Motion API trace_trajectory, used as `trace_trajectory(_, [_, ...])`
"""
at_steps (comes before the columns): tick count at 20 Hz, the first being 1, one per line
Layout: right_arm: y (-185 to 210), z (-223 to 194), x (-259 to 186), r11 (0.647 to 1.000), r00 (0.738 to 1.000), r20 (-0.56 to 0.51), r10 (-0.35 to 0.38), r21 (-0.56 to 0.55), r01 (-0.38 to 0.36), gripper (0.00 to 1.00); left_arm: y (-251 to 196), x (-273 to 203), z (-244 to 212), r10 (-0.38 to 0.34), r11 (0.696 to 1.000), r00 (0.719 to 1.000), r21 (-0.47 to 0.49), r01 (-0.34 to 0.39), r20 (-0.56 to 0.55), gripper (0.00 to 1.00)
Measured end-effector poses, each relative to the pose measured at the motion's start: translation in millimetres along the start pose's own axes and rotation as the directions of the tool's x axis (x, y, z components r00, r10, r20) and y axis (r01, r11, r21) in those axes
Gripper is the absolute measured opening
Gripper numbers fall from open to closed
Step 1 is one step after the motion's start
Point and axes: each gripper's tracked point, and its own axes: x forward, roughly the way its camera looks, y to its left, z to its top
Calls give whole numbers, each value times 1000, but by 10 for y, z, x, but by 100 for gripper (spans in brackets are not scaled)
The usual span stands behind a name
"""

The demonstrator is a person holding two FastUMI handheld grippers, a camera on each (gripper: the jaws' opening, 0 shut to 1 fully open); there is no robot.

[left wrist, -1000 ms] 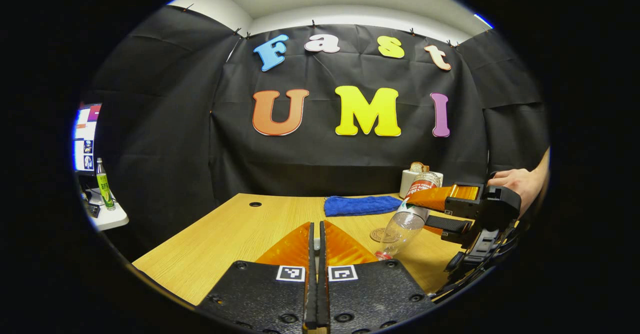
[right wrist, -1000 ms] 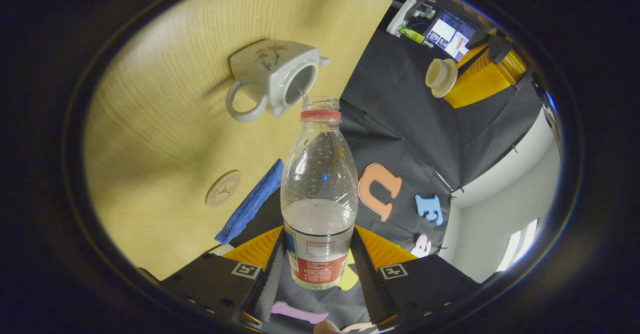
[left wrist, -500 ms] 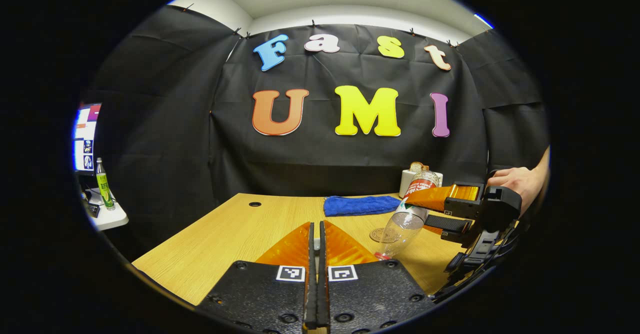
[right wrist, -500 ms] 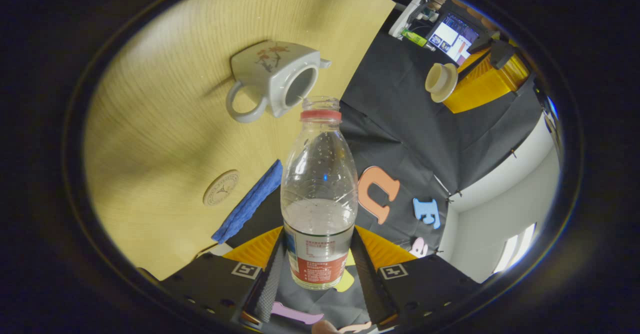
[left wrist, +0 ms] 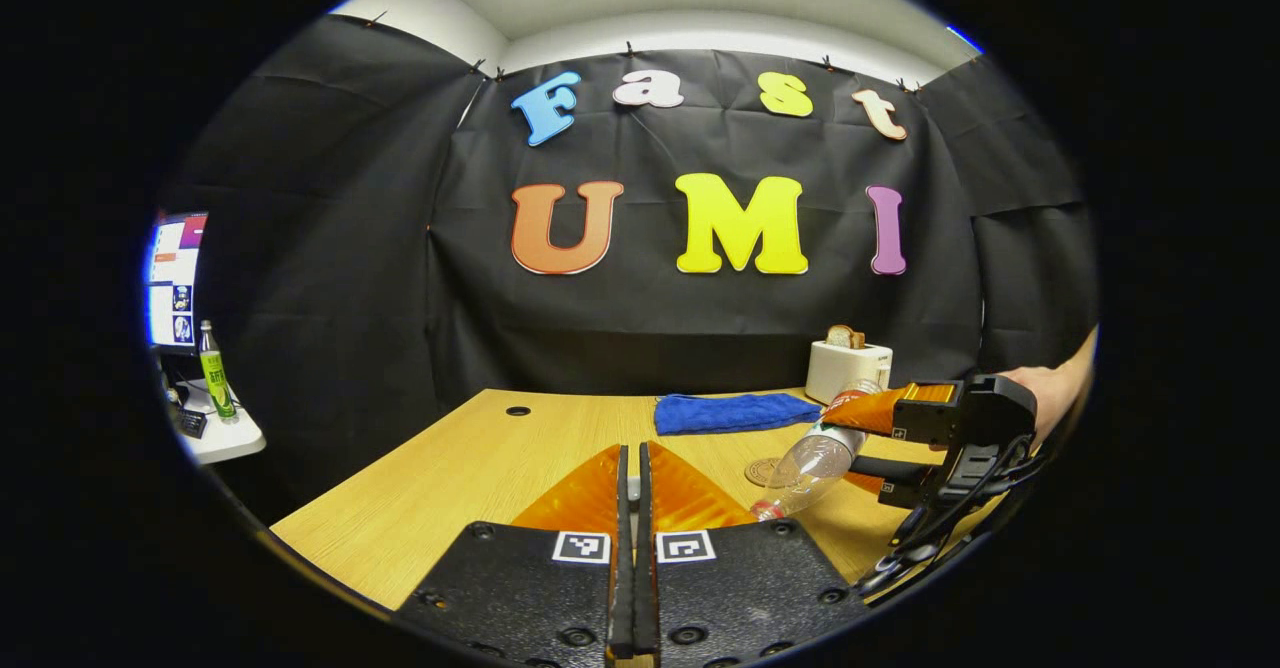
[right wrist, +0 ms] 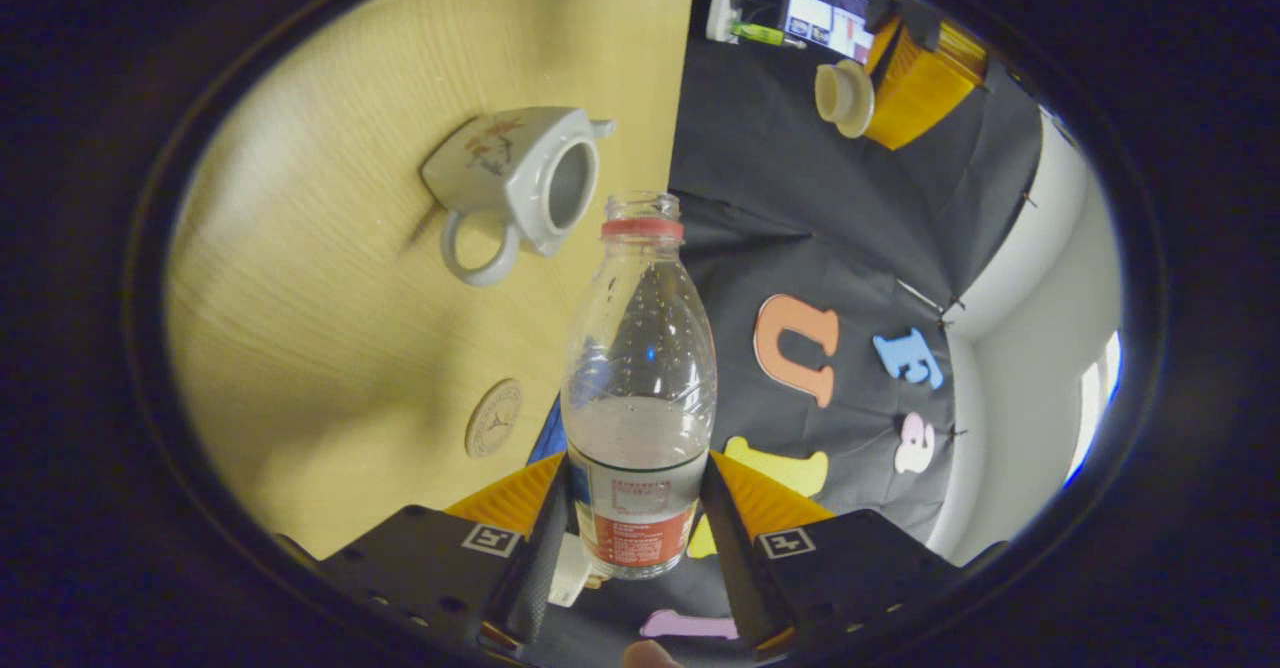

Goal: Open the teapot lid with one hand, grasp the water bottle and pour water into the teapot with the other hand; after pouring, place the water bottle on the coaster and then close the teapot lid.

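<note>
A right gripper [right wrist: 636, 538] clamps a clear plastic water bottle [right wrist: 638, 388] by its labelled base, both fingers pressed against its sides, in the right gripper view; the uncapped neck with its red ring points toward 12 o'clock, tipped over the wooden table [right wrist: 350, 278], with water pooled near the label end. The white teapot [right wrist: 520, 180], lid off and mouth open, sits at about 11 o'clock of the bottle's mouth, near it but apart, its ring handle turned toward the camera. A round coaster [right wrist: 493, 417] lies bare on the table at roughly 9 o'clock of the bottle's body. At 1 o'clock, well apart, the left gripper [right wrist: 868, 100] grips the cream teapot lid [right wrist: 842, 97] clear of the table. In the left gripper view, that gripper's [left wrist: 632, 478] fingers are clenched almost together on a small pale knob, while at 3 o'clock a hand [left wrist: 1050, 388] holds the other gripper with the slanted bottle, in front of a blue cloth [left wrist: 733, 412] and a white toaster [left wrist: 848, 366].
</note>
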Motion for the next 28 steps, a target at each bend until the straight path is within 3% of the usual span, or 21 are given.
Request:
trace_trajectory(2, [191,-23,15,973,996,5,87,213,-86,72,-33,-26,-12,6,1000,1000,15,-5,-17,3])
trace_trajectory(4, [279,9,-3,880,989,18,150,453,-141,73,-71,-23,9,9,999,1000,32,-8,-19,3])
trace_trajectory(6, [279,78,5,743,981,50,189,646,-176,72,-150,1,30,2,1000,1000,29,-2,-19,3])
trace_trajectory(9, [146,70,37,539,979,91,184,823,-178,71,-240,34,28,-1,999,1000,36,2,-27,3])
trace_trajectory(11, [-25,-33,97,392,985,93,142,909,-142,71,-320,34,45,-11,999,1000,37,12,-23,3])
trace_trajectory(14, [-215,-212,181,135,991,91,95,985,-104,71,-383,35,34,-15,999,1000,31,15,-15,3])
trace_trajectory(15, [-267,-287,249,75,993,89,76,993,-94,71,-409,26,29,-19,999,1000,28,20,-17,8])
trace_trajectory(16, [-319,-327,341,38,995,81,57,996,-83,72,-406,10,14,-19,999,1000,26,19,-19,3])
trace_trajectory(20, [-359,-465,669,-107,996,82,34,991,-77,71,-369,-24,-23,-1,1000,1000,17,2,-27,3])
trace_trajectory(21, [-329,-478,731,-120,996,80,32,990,-75,71,-346,-39,-30,8,1000,1000,16,-8,-30,3])
trace_trajectory(24, [-220,-497,955,-107,996,71,53,992,-65,71,-290,-94,-45,32,999,999,9,-32,-36,3])
trace_trajectory(28, [-36,-450,1217,-119,994,79,82,991,-69,71,-203,-140,-33,56,998,998,16,-56,-34,3])
